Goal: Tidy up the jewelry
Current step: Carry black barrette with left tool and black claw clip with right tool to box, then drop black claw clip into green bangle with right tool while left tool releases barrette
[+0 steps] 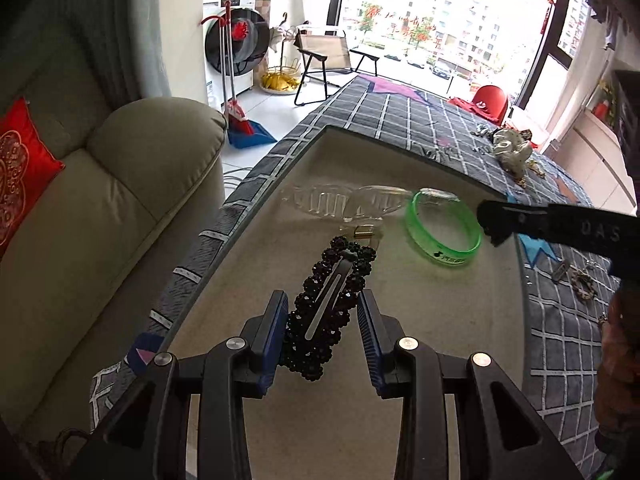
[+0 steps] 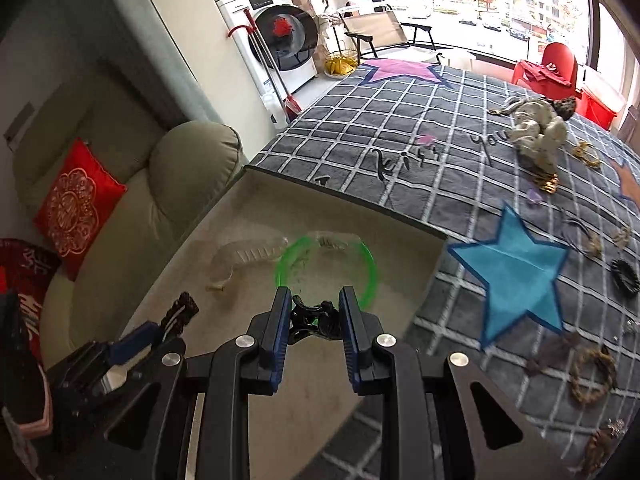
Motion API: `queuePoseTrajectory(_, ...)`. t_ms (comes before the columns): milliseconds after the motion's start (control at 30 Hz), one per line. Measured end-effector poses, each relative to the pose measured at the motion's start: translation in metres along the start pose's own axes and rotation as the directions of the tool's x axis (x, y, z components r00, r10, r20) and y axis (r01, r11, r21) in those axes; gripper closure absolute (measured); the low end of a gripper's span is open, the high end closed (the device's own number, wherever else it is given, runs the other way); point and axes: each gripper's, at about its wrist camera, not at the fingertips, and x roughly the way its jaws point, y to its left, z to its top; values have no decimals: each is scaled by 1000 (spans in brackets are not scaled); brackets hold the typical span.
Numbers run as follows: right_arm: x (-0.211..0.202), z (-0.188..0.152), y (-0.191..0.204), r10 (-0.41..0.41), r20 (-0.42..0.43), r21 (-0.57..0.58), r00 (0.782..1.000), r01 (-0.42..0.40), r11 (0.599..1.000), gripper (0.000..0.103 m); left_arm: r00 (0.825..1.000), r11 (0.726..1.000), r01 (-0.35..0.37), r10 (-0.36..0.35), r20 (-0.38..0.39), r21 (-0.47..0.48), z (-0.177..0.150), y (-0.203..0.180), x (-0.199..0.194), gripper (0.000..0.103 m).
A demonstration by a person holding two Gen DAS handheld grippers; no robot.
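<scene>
Left tool (image 1: pixel 324 312): holds a black beaded hair clip (image 1: pixel 326 304) between its blue pads at a narrow gap, lower centre of the left wrist view; the clip's far end rises toward mid-frame over the tray.
Right tool (image 2: pixel 313 308): closed on a small black claw clip (image 2: pixel 314 320), lower centre of the right wrist view – jaws narrow, pads against the clip on both sides.
Tray (image 1: pixel 460 320): shallow beige tray with a dark rim, lying on the grid-patterned blanket (image 2: pixel 400 128); both tools are above it.
Green bangle (image 1: pixel 442 228): inside the tray, centre right in the left wrist view, just beyond the right tool's tip.
Clear hair claw (image 1: pixel 344 200): inside the tray, at its far side, touching or overlapping the bangle's upper edge.
Loose items: hair ties and small ornaments (image 2: pixel 592 376) scattered on the blanket at right of the right wrist view – well apart from the tray.
Surroundings: beige sofa (image 1: pixel 100 216) with a red cushion (image 1: pixel 20 172) at left.
</scene>
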Motion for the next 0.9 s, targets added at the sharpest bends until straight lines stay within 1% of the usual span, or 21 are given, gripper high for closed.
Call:
queuePoseTrajectory(367, 39, 8, -3, -16, -36, -11, 999, 15, 1000, 76, 999, 999, -33, 34, -42, 21, -2, -5, 20, 65)
queuePoseTrajectory(533, 45, 10, 1, -19, -41, -37, 999, 18, 999, 75, 997, 998, -54, 56, -46, 28, -2, -7, 22, 65)
queuePoseTrajectory(567, 46, 10, 1, -20, -41, -38, 999, 18, 999, 75, 997, 998, -59, 60, -49, 30, -2, -7, 23, 61)
queuePoseTrajectory(600, 47, 10, 2, -19, -47, -38, 999, 18, 999, 75, 997, 998, -62, 63, -53, 32, -1, -8, 23, 46)
queuePoseTrajectory(633, 49, 9, 1, -16, -55, -33, 998, 14, 999, 75, 997, 997, -64, 65, -52, 32, -1, -9, 23, 40)
queuePoseTrajectory(667, 49, 9, 0, -14, -57, -28, 998, 12, 1000, 75, 997, 997, -69, 71, -43, 34, -1, -9, 21, 37)
queuePoseTrajectory(700, 49, 9, 0, -16, -59, -23, 998, 15, 1000, 74, 996, 996, -77, 79, -31, 40, -1, -10, 19, 37)
queuePoseTrajectory(767, 48, 9, -1, -17, -60, -20, 998, 16, 1000, 71, 996, 995, -84, 85, -23, 50, 0, -12, 17, 37)
queuePoseTrajectory(833, 45, 9, -2, -9, -61, -10, 998, 8, 1000, 57, 996, 995, -87, 88, -23, 53, 0, -13, 16, 37)
queuePoseTrajectory(900, 39, 9, -2, -6, -49, -7, 999, 6, 1000, 49, 995, 994, -94, 95, -25, 51, 0, -13, 14, 37)
